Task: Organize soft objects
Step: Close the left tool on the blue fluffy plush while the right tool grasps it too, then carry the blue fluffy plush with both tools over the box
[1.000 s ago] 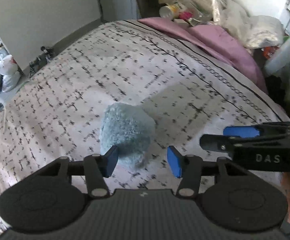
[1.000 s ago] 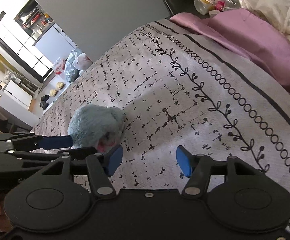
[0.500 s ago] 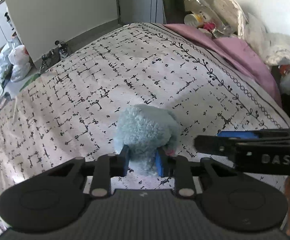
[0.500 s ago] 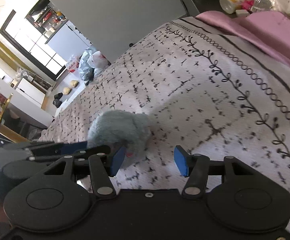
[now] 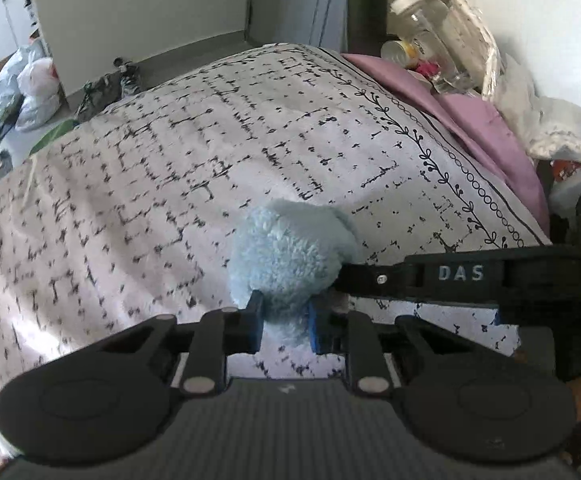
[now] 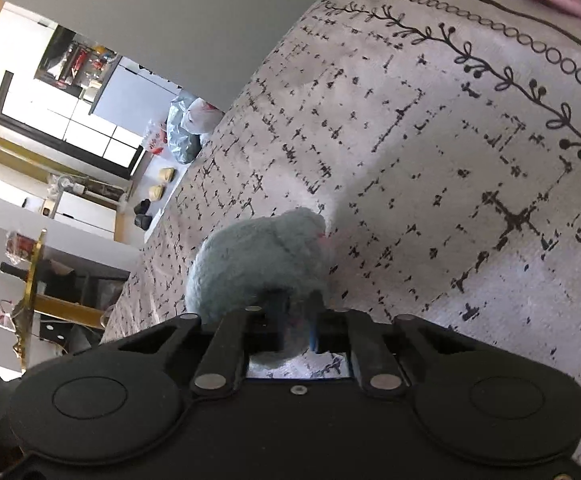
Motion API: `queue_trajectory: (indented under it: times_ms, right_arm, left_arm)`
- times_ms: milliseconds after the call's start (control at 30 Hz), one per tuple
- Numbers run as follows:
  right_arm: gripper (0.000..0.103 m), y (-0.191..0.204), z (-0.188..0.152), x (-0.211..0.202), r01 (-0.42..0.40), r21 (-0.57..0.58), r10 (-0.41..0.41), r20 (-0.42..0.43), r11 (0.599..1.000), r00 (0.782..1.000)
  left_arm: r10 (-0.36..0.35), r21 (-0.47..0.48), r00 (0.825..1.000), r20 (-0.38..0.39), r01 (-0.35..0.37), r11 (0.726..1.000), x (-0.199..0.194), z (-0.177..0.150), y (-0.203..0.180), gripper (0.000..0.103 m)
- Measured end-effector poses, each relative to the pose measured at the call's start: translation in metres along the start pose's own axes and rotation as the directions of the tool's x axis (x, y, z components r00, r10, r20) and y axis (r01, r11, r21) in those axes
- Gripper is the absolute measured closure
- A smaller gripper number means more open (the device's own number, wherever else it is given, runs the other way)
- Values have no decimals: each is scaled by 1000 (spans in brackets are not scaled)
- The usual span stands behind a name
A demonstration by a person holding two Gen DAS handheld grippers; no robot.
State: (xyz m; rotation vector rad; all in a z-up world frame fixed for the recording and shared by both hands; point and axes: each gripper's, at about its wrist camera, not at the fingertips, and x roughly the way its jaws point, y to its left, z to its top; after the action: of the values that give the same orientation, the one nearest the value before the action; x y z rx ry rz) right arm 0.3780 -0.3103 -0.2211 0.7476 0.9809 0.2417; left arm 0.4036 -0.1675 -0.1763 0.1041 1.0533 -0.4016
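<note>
I had the fluffy blue toy (image 5: pixel 290 256) sitting on the bed (image 5: pixel 138 184), on the white cover with black marks. My left claw (image 5: pixel 285 326) had just been closing, and its two blue pads were squeezing the bottom of the toy between them. My right claw (image 6: pixel 295 326) had just been closing too. In the right camera its pads were tight together with a bit of the toy's fur pinched in the middle. From the left camera I saw the right claw (image 5: pixel 340 280) coming in from the side, with its tip touching the toy. A little pink spot (image 6: pixel 322 238) showed on the toy's far edge. A purple sheet (image 5: pixel 486 128) lay along the far side of the bed, with a clear bottle (image 5: pixel 418 20) beyond it. Plastic bags (image 5: pixel 26 88) sat on the floor near the wall.
</note>
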Motion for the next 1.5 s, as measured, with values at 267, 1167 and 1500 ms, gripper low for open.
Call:
queue_trajectory:
  times_ms: [267,1167,1500]
  right_arm:
    - [103,50,-9,-30,-18,-154,25,41,988,999]
    - [81,20,-45,19,-9,90,18,-95,996,995]
    - [82,43,-40,-17,31,-18,-32,-31,999,999]
  left_arm:
    - [-25,-34,999,26,26,999,-36,-13,9,87]
    - [-39,-114,998,-49,33,993,-18,-28,48,85]
    - [-65,-102,998,-6,64,993,-50,-30,34,87]
